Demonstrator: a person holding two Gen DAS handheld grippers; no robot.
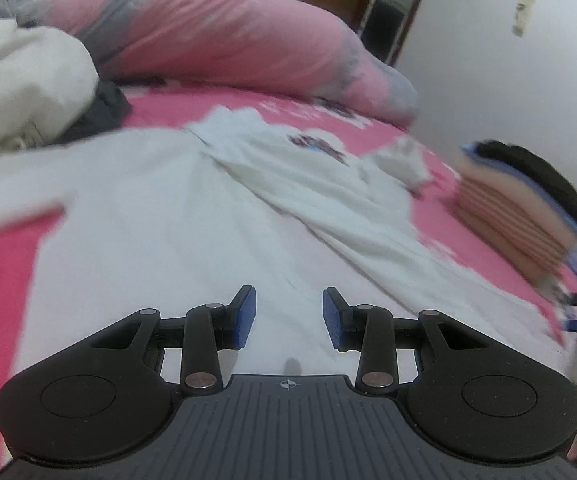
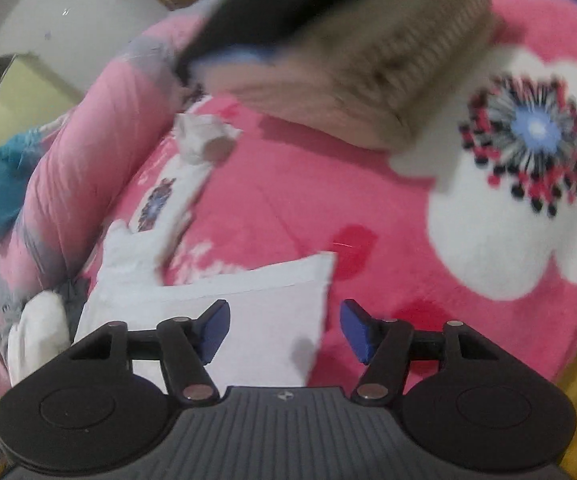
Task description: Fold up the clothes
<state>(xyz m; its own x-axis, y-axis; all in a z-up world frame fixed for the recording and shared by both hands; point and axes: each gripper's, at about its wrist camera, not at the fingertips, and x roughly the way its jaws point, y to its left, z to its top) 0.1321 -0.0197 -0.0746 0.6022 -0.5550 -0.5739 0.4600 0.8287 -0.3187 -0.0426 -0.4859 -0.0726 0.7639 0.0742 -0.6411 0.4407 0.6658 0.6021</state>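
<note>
A thin white cotton garment (image 1: pixel 160 208) lies spread across the pink fleece bedspread with big white flowers (image 2: pixel 272 208). One long piece runs off diagonally toward the far end of the bed, with a ridge of folds along it and a bunched, cuff-like end (image 2: pixel 204 140); both views are blurred, so I cannot say whether it is a sleeve or a leg.

The left gripper (image 1: pixel 289 316) hangs low over the flat middle of the cloth, its blue-padded jaws standing apart with nothing between them. The right gripper (image 2: pixel 285 330) is spread wider, also empty, hovering at the garment's near square corner (image 2: pixel 320 272).

The fabric looks light, limp and easily creased. It should drape and sag from any pinch, and it may drag a little on the fleece rather than slide. Hemmed edges and corners look like the best holds, pinching through a single layer so that the cloth lifts evenly.

A tidy stack of folded clothes (image 1: pixel 528 216), beige knit below and dark pieces on top, sits near the bed's edge. A rolled pink-and-grey quilt (image 1: pixel 216 36) lies along the far side.
</note>
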